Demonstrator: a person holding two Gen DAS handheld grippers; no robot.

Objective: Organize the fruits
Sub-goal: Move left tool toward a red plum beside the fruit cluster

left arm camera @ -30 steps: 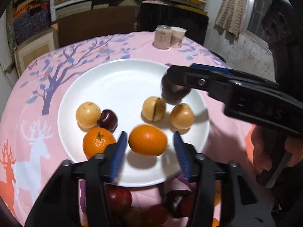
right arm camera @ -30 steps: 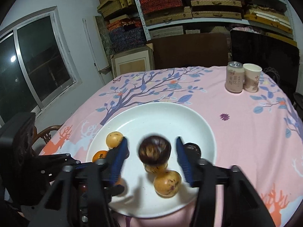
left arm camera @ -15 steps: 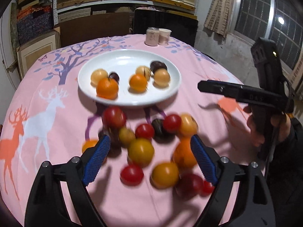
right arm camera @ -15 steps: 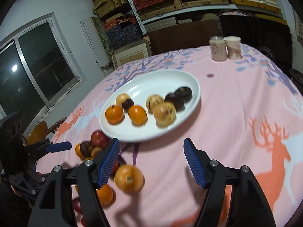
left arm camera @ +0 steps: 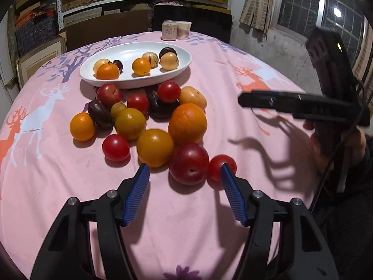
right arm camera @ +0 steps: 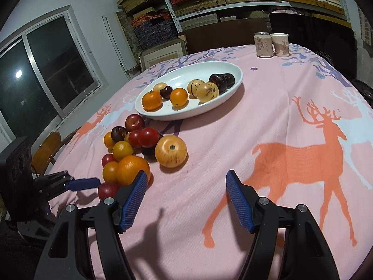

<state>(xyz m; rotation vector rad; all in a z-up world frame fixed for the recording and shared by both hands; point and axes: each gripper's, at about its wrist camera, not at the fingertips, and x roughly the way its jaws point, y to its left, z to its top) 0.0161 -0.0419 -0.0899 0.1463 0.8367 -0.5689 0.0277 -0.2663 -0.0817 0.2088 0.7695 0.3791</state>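
Observation:
A white plate (left arm camera: pixel 139 84) (right arm camera: pixel 186 117) at the far side of the table holds several fruits: oranges, pale yellow ones and dark ones. In front of it a pile of loose fruit (left arm camera: pixel 139 121) (right arm camera: pixel 130 149) lies on the pink tablecloth. My left gripper (left arm camera: pixel 184 166) hovers at the pile's near end, jaws closing, with a red plum (left arm camera: pixel 188 163) between the fingertips but untouched. A small red tomato (left arm camera: pixel 219 165) sits by its right finger. My right gripper (right arm camera: pixel 186 175) is open over bare cloth, right of a large orange (right arm camera: pixel 130 170), with nothing between its fingers.
A drink can (right arm camera: pixel 263 44) and a paper cup (right arm camera: pixel 281 44) stand at the far edge. A wooden chair (right arm camera: pixel 46 150) is beyond the table's left edge. A hand (left arm camera: pixel 335 144) holds the right gripper (left arm camera: pixel 244 99) at the right. Shelves fill the back wall.
Both grippers have let go of the fruit they held over the plate and pulled back toward the near side. The left jaws widened, then narrowed around the plum. The right jaws widened.

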